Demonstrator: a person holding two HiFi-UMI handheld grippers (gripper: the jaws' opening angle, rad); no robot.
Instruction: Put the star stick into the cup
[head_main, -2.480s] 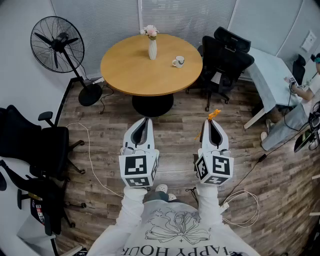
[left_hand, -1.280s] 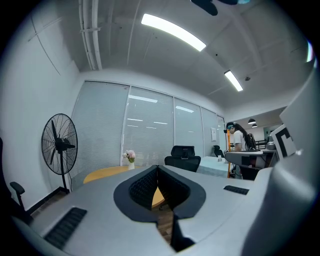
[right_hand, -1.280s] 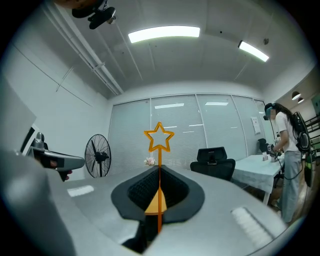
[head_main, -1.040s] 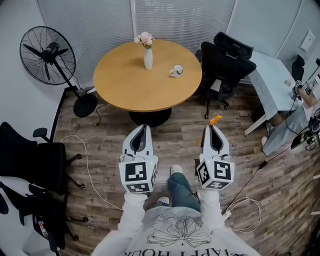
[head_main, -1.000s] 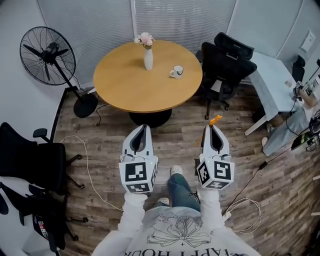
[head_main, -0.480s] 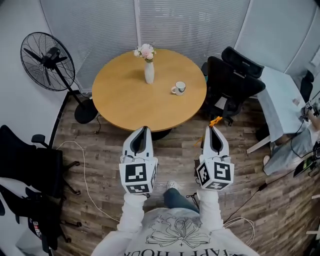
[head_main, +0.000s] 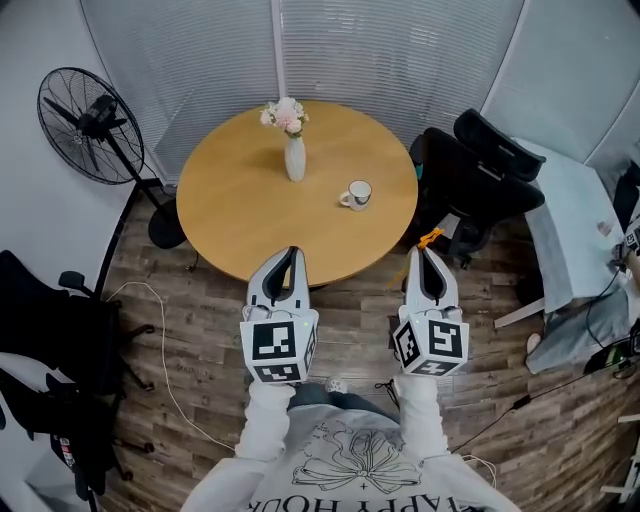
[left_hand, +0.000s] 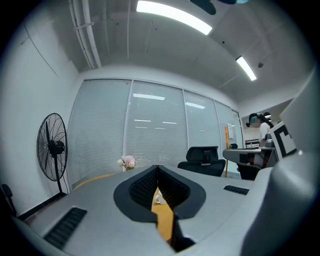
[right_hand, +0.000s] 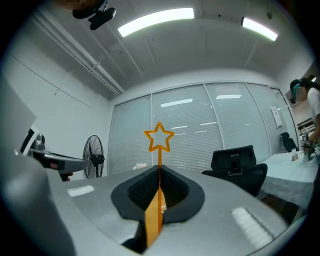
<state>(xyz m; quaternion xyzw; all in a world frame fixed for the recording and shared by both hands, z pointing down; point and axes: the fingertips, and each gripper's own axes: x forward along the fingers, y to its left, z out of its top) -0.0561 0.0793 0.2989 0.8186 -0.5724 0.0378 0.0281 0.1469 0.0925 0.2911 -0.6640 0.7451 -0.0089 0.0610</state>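
Observation:
The star stick (right_hand: 159, 137) is a thin orange rod with an outline star on top. It stands upright between the jaws of my right gripper (right_hand: 159, 170), which is shut on it. In the head view its orange tip (head_main: 430, 238) pokes out past the right gripper (head_main: 422, 252) at the near edge of the round wooden table (head_main: 250, 220). The white cup (head_main: 357, 194) sits on the table, ahead and slightly left of that gripper. My left gripper (head_main: 290, 252) is shut and holds nothing; the cup (left_hand: 160, 198) shows through the gap behind its tips.
A white vase of pink flowers (head_main: 293, 150) stands on the table behind the cup. A standing fan (head_main: 90, 115) is at the far left. Black office chairs (head_main: 480, 180) crowd the table's right side, others (head_main: 50, 320) stand at the left. A white desk (head_main: 570, 230) is at the right.
The table has come closer and now reaches both gripper tips. The grippers hold the same pose, side by side. The star stick stays in the right one.

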